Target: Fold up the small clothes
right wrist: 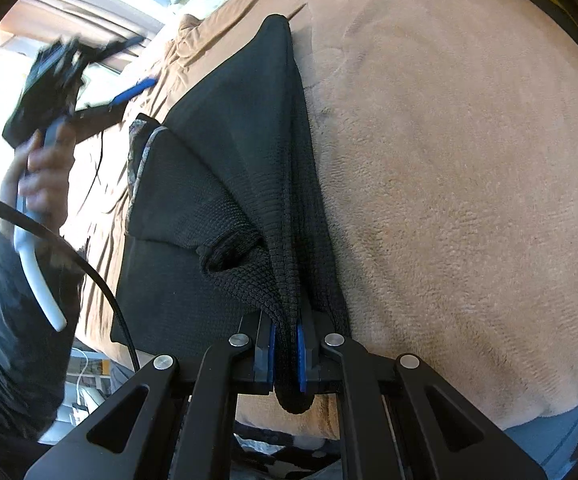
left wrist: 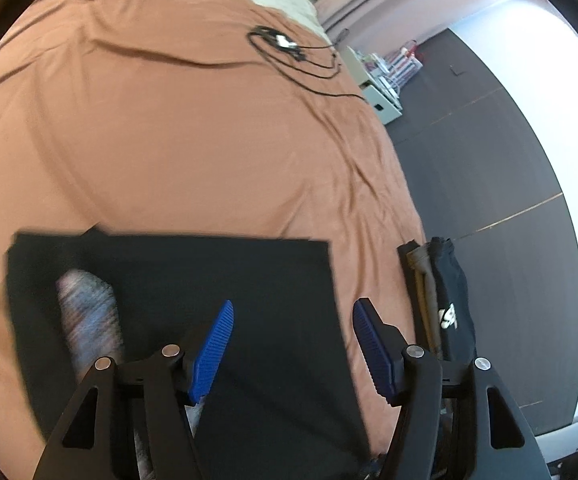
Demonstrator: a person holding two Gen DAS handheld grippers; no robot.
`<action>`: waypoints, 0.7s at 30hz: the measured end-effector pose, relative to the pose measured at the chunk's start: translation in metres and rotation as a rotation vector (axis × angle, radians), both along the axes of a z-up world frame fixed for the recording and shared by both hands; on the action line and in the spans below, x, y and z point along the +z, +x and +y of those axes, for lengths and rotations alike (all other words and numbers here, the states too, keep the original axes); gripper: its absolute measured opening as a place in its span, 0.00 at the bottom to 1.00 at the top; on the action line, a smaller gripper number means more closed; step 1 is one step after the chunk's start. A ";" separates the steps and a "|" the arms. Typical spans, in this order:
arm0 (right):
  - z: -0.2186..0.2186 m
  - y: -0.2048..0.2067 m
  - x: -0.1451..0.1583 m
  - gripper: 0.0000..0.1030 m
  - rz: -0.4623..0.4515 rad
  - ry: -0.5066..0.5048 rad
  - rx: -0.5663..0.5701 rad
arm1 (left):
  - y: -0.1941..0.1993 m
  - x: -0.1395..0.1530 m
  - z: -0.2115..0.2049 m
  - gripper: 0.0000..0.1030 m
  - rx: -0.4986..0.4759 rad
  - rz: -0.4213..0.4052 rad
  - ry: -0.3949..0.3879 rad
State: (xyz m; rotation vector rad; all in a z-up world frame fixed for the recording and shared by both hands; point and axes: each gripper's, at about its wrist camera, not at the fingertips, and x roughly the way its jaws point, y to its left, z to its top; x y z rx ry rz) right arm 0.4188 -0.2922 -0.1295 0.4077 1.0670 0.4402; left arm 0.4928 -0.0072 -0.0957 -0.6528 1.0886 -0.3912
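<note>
Black knit garment (right wrist: 225,168) is lying on the bed (right wrist: 449,160), on the tan blanket, one layer already doubled over. You're clamping its near edge in the right tongs (right wrist: 285,354), pads pressed on bunched knit that is poking out below them. Your left tongs (left wrist: 293,344) are standing apart with nothing between the pads, hovering over the flat dark panel (left wrist: 209,280); in the right wrist view they're blurred, up beside the bed edge. Fabric looks soft, light and limp, likely stretching and sagging if lifted by one point, so you're better off pinching corners or the folded hem. Grey patterned patch (left wrist: 89,312) on the panel is smeared, can't identify it. Garment's near end is being cut off by the tongs.
</note>
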 end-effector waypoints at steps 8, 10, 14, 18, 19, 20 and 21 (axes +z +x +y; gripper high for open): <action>-0.006 0.000 0.001 0.04 -0.007 0.006 -0.001 | -0.058 -0.006 0.050 0.65 0.087 0.018 0.021; -0.005 -0.001 0.003 0.05 -0.008 0.000 -0.004 | -0.070 -0.010 0.058 0.70 0.103 0.029 0.026; 0.000 -0.001 0.004 0.05 0.000 -0.017 -0.013 | -0.090 -0.025 0.066 0.71 0.121 0.070 0.002; 0.003 -0.002 0.007 0.08 0.012 -0.034 -0.024 | -0.105 -0.042 0.064 0.71 0.118 0.112 -0.023; 0.006 -0.004 0.009 0.09 0.010 -0.048 -0.020 | -0.109 -0.046 0.063 0.71 0.114 0.120 -0.025; 0.008 -0.005 0.011 0.12 0.007 -0.061 -0.016 | -0.112 -0.050 0.061 0.71 0.110 0.130 -0.030; 0.010 -0.006 0.012 0.14 0.003 -0.075 -0.011 | -0.114 -0.053 0.059 0.71 0.107 0.138 -0.036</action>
